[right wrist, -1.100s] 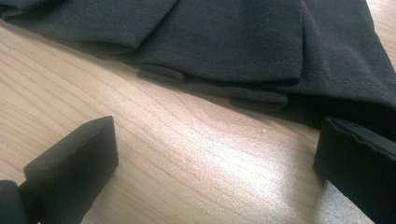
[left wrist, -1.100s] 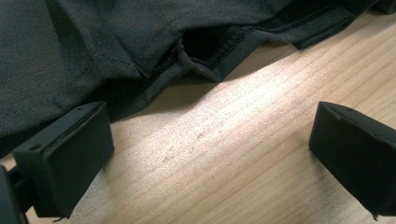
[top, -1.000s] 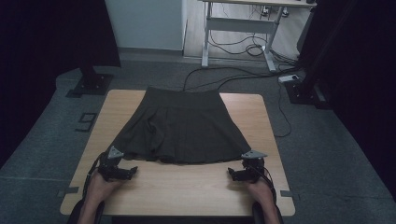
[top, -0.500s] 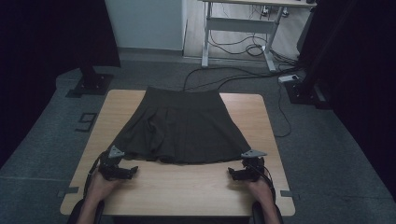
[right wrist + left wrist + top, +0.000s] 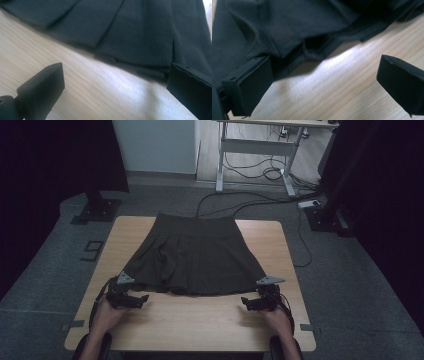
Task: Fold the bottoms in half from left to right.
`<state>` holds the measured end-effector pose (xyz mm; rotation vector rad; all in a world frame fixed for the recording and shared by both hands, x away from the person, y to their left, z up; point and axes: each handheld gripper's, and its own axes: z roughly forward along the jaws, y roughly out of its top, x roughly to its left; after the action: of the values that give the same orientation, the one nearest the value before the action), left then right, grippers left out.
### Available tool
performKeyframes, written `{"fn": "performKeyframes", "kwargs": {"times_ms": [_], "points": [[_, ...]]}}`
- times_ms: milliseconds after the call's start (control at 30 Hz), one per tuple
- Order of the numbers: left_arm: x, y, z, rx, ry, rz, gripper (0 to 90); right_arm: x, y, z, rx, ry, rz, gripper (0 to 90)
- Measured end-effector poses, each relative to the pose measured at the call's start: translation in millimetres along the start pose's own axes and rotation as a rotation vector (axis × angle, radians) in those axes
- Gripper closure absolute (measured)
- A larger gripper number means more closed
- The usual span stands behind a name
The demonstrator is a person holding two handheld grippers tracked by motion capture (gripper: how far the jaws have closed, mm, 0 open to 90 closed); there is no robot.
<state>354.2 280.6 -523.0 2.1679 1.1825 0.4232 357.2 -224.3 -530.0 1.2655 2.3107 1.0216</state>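
A dark pleated skirt (image 5: 195, 255) lies flat on the wooden table (image 5: 200, 320), waistband at the far side, hem toward me. My left gripper (image 5: 141, 299) rests on the table just below the hem's left corner, jaws wide apart. In the left gripper view the rumpled hem (image 5: 294, 40) lies just beyond the open gripper (image 5: 324, 85), one jaw touching the cloth's edge. My right gripper (image 5: 246, 303) sits below the hem's right corner, also open. The right gripper view shows the flat pleated hem (image 5: 135, 37) just past the gripper (image 5: 117, 87), nothing held.
Bare table wood runs along the near edge between my hands. A desk frame (image 5: 255, 150) and cables (image 5: 250, 200) stand on the floor behind the table. Black stand bases (image 5: 97, 212) sit at the far left and far right.
Both grippers have barely shifted, staying at the hem corners. The skirt lies as before.
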Motion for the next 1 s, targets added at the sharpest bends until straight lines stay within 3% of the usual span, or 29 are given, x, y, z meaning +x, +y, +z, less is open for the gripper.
{"fn": "performKeyframes", "kwargs": {"times_ms": [200, 400, 567, 733, 833, 1000], "points": [[2.0, 16.9, -0.8, -0.018, 0.005, 0.02, 0.0, -1.0, 17.5, 0.6, -0.021, 0.018, 0.01, 0.4], [16.4, 37.3, 1.7, -0.061, -0.018, -0.024, 3.4, -5.0, 37.5, 8.8, -0.038, 0.016, 0.009, 0.0], [28.4, 63.0, 10.8, -0.072, -0.021, 0.0, 10.7, -7.4, 59.0, 25.2, -0.041, 0.019, 0.015, 0.1], [34.8, 77.4, 17.9, -0.083, -0.016, 0.009, 14.7, -10.3, 71.1, 38.2, -0.037, 0.012, 0.02, 1.6], [42.0, 85.8, 27.0, -0.075, 0.009, 0.018, 17.5, -13.1, 77.3, 48.4, -0.024, 0.001, 0.017, 3.8], [59.1, 88.0, 39.7, -0.069, 0.036, -0.032, 25.4, -22.4, 78.0, 61.3, -0.005, -0.032, 0.029, 10.8]]}}
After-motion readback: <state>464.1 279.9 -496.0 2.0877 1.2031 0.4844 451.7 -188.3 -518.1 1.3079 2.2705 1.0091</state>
